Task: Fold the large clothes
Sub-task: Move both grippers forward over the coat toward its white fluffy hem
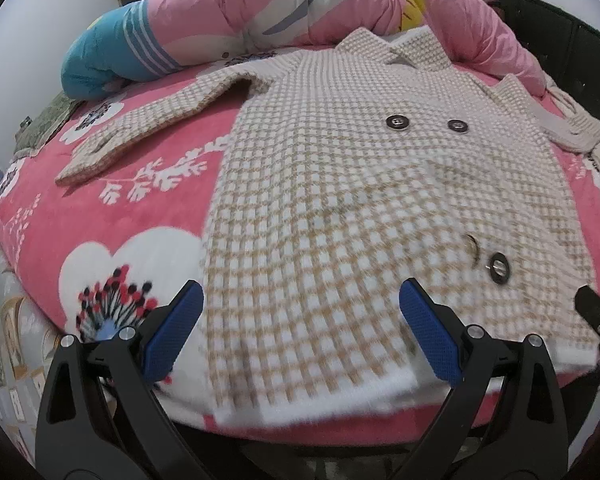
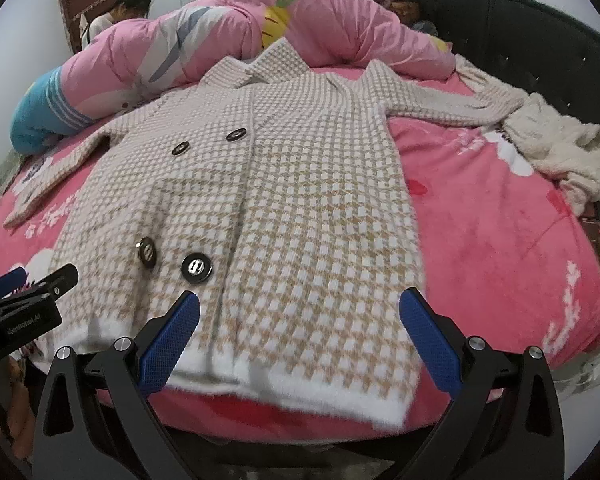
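Approaching the hem from the foot of the bed, we held the left gripper (image 1: 300,334) and the right gripper (image 2: 300,334) spread wide, nothing between their blue pads. The checked coat (image 1: 340,200) lay face up and flat on the pink floral blanket (image 1: 112,200), collar at twelve o'clock, white hem at six o'clock, just ahead of both claws. We judged the best start was to take the two hem corners, one per claw, pinching both layers near the white band, then lifting evenly so the buttons (image 2: 196,268) stayed closed and the front did not slide. One sleeve (image 1: 140,128) reached toward ten o'clock in the left view; the other (image 2: 440,106) ran toward two o'clock in the right view, its cuff touching a cream garment (image 2: 556,148), so it wanted drawing clear first. A rolled pink duvet (image 2: 320,28) lay just beyond the collar, against a dark headboard (image 2: 540,32). A person (image 2: 120,12) stood at eleven o'clock beside a brown door (image 2: 84,4).
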